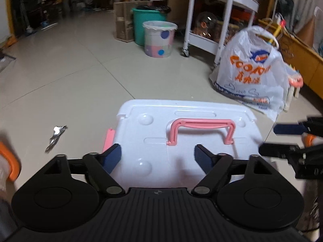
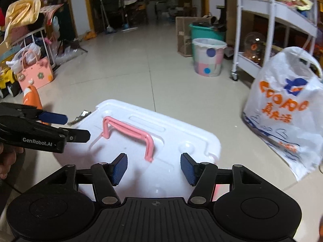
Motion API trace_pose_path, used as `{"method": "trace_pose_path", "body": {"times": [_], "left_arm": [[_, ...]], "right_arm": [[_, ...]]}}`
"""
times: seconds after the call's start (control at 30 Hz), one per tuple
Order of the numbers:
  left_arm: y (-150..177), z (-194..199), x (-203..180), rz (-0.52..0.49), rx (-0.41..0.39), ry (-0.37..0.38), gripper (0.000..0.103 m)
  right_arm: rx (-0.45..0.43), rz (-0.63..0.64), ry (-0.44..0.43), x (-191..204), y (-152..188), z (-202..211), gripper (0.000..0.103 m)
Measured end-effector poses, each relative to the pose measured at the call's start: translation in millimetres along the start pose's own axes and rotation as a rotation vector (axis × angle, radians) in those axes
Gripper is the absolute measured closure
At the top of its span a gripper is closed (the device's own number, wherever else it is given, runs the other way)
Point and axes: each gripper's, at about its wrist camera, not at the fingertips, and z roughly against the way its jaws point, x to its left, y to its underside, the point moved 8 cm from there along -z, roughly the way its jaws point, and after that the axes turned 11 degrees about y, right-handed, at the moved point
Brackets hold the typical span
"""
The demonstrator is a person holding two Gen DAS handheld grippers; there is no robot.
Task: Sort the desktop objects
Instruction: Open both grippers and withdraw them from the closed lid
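Note:
A white plastic storage box (image 1: pixel 187 161) with a shut lid and a pink handle (image 1: pixel 201 129) sits on the tiled floor; it also shows in the right wrist view (image 2: pixel 141 151) with its handle (image 2: pixel 129 135). My left gripper (image 1: pixel 157 159) is open and empty, hovering over the lid's near side. My right gripper (image 2: pixel 154 168) is open and empty above the lid, just right of the handle. The right gripper shows at the right edge of the left wrist view (image 1: pixel 282 139), and the left gripper at the left of the right wrist view (image 2: pixel 66 127).
A crumpled foil wrapper (image 1: pixel 55 137) lies on the floor left of the box. A white shopping bag (image 1: pixel 254 70) stands at the right by a white wheeled shelf (image 1: pixel 212 16). A pastel bin (image 1: pixel 159 38) and a green bucket (image 1: pixel 147 20) stand behind. A pink bag (image 2: pixel 36 72) stands far left.

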Motion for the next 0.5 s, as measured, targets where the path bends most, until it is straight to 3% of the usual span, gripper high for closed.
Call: {"method": "trace_pose_path", "body": {"times": [0.1,0.5], "left_arm": [[1,25,-8,0.034,-0.043,-0.016,0.010],[41,80,-42,0.062,-0.003,-0.028,0.007]], "right_arm": [[-0.004,-0.003,0.023,2,7,26,0.044],[0.021,-0.009,0.053,21,55,109,0.040]]}}
